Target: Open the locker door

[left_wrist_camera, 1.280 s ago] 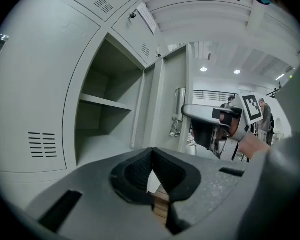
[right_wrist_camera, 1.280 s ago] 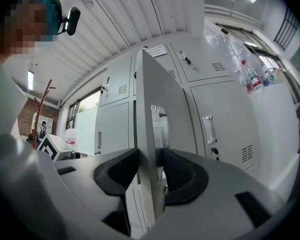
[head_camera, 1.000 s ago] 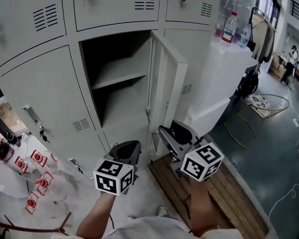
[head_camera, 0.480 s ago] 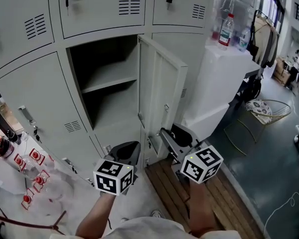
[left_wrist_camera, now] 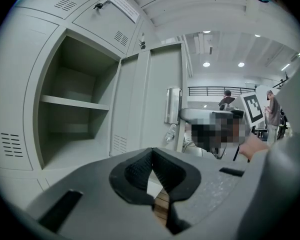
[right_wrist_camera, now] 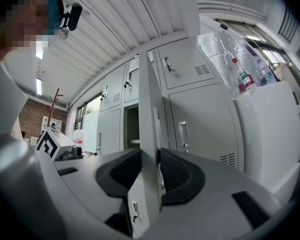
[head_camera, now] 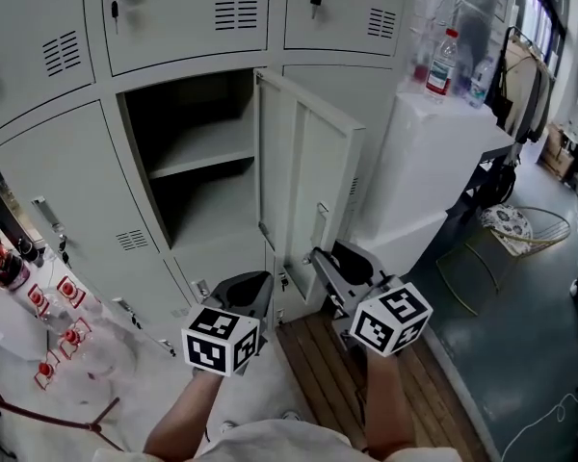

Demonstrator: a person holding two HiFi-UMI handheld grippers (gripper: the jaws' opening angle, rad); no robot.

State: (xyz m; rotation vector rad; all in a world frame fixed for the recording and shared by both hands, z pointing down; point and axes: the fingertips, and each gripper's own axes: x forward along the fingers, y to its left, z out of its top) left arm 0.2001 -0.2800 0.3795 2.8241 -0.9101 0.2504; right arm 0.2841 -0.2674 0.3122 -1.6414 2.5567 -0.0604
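The grey locker door point(head_camera: 308, 171) stands swung out, hinged on the right. Behind it the compartment point(head_camera: 188, 152) with one shelf is exposed. My right gripper point(head_camera: 329, 260) is held level just in front of the door's lower free edge. In the right gripper view the door point(right_wrist_camera: 147, 109) shows edge-on in the gap between the jaws of the right gripper point(right_wrist_camera: 152, 171). Those jaws have just been closing, but I cannot see the pads press on the door. My left gripper point(head_camera: 253, 282) hovers left of the door with nothing in it. Its fingertips meet in the left gripper view point(left_wrist_camera: 151, 156).
A white cabinet point(head_camera: 433, 142) with plastic bottles point(head_camera: 443, 56) on top stands right of the lockers. Wooden slats point(head_camera: 337, 364) cover the floor below the door. Small red-and-white items point(head_camera: 58, 306) lie at the left. A wire chair point(head_camera: 520, 229) stands far right.
The lockers have drifted up and left in the head view as I drew back. The door now shows more of its inner face. Both grippers keep their places in the picture.
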